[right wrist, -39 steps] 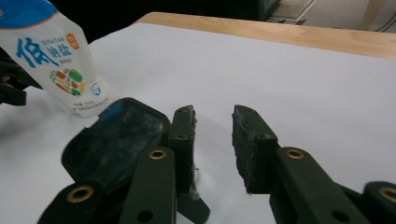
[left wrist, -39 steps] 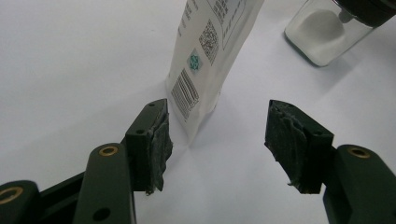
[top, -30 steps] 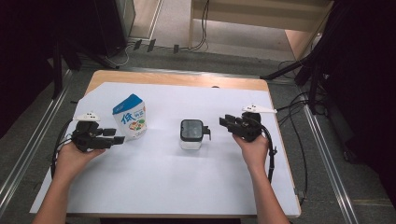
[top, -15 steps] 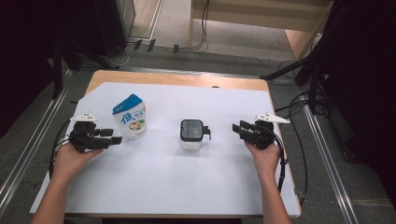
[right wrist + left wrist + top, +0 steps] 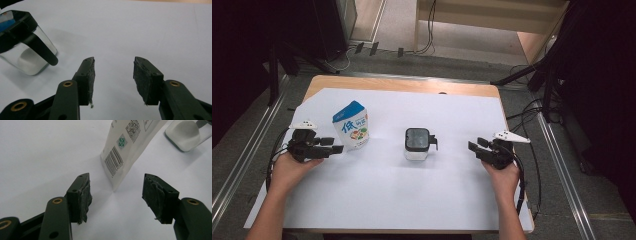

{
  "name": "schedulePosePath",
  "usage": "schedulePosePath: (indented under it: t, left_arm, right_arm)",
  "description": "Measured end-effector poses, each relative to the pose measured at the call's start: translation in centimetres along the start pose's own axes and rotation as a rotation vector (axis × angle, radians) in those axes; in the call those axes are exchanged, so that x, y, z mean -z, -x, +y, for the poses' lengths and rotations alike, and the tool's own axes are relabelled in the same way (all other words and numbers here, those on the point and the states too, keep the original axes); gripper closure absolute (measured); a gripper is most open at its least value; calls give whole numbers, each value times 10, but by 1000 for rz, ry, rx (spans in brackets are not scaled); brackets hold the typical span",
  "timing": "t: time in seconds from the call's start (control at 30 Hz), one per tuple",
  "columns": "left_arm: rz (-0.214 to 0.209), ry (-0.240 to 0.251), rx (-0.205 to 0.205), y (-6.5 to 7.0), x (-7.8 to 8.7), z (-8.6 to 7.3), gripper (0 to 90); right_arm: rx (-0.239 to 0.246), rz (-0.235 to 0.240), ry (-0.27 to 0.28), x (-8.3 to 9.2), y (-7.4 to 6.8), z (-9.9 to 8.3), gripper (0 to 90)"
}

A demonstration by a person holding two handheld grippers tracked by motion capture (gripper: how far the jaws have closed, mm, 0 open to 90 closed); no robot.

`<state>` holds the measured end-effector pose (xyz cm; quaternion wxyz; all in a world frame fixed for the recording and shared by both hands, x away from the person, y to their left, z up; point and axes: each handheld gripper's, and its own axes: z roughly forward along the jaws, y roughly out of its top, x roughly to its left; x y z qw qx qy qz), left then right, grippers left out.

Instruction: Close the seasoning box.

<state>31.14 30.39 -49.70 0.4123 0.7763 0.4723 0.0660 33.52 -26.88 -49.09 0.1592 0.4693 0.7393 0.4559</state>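
Since the earlier frame, the right gripper has drawn back toward the table's right edge, its jaws just opening, nothing between them. Left to right on the white sheet: left gripper, jaws spread and empty, just beside the milk carton; a lidded clear container, perhaps holding white powder. Cables litter the grey floor.

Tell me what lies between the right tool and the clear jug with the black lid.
Nothing: bare white sheet separates the right tool from the jug, seen in the high view; the right gripper view shows it too.
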Motion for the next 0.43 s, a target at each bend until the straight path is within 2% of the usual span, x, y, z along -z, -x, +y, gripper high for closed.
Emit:
schedulePosePath:
  t: [0.13,0.43]
  left_arm:
    - [1,-1,0,-1,0,0,400]
    - [4,0,-3,-2,-1,0,398]
  right_arm:
    - [-13,0,-10,0,1,-5,523]
    - [5,0,-19,-5,-2,-6,510]
